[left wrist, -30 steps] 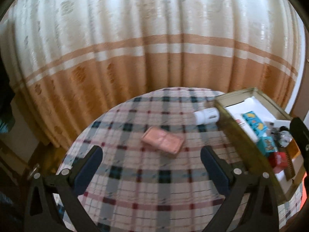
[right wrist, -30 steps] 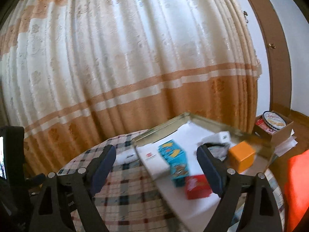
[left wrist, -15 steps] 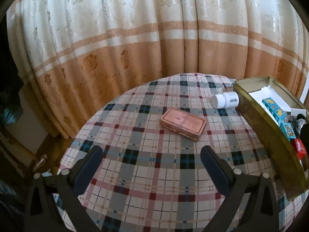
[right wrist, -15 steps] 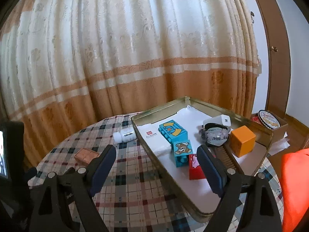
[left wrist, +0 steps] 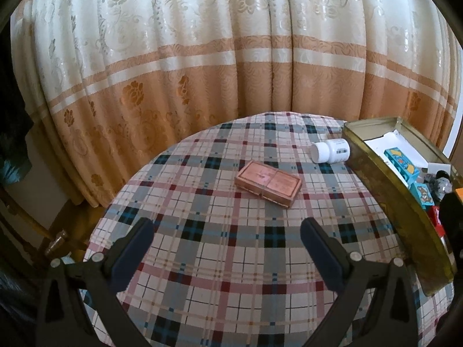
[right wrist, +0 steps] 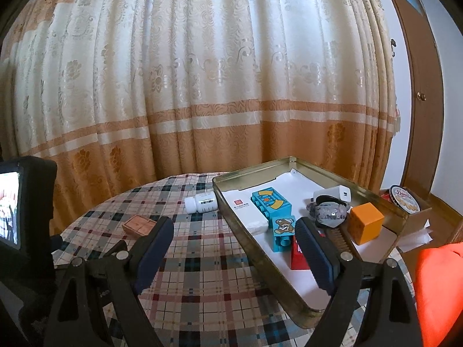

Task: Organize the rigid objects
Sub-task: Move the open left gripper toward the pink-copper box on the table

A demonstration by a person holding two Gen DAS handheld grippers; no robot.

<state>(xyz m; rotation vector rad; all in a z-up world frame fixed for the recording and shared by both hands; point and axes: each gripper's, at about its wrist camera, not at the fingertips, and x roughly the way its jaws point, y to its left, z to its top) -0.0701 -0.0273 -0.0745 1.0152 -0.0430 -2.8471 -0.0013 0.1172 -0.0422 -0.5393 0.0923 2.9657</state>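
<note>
A flat copper-pink box [left wrist: 268,183] lies on the plaid round table [left wrist: 220,260], beyond my open, empty left gripper [left wrist: 225,231]. A white pill bottle [left wrist: 330,151] lies on its side against the wall of a gold tin tray [left wrist: 385,199]. In the right wrist view the tray [right wrist: 251,248] holds blue blocks [right wrist: 271,204], a white card box [right wrist: 246,211], an orange cube [right wrist: 366,222], a red block [right wrist: 298,256], a white charger [right wrist: 337,193] and a grey bundle [right wrist: 328,212]. My right gripper [right wrist: 234,232] is open and empty above the tray's near rim. The bottle [right wrist: 201,202] and pink box [right wrist: 138,224] also show there.
A cream and orange curtain [left wrist: 231,57] hangs close behind the table. A cardboard box with a cookie tin [right wrist: 405,202] stands at the right, by a wooden door [right wrist: 416,86]. Something orange-red [right wrist: 437,289] is at the lower right.
Both grippers have tilted downward and moved closer over the table, so the pink box, bottle and tray look nearer. Both stay open and empty. No object has moved.
</note>
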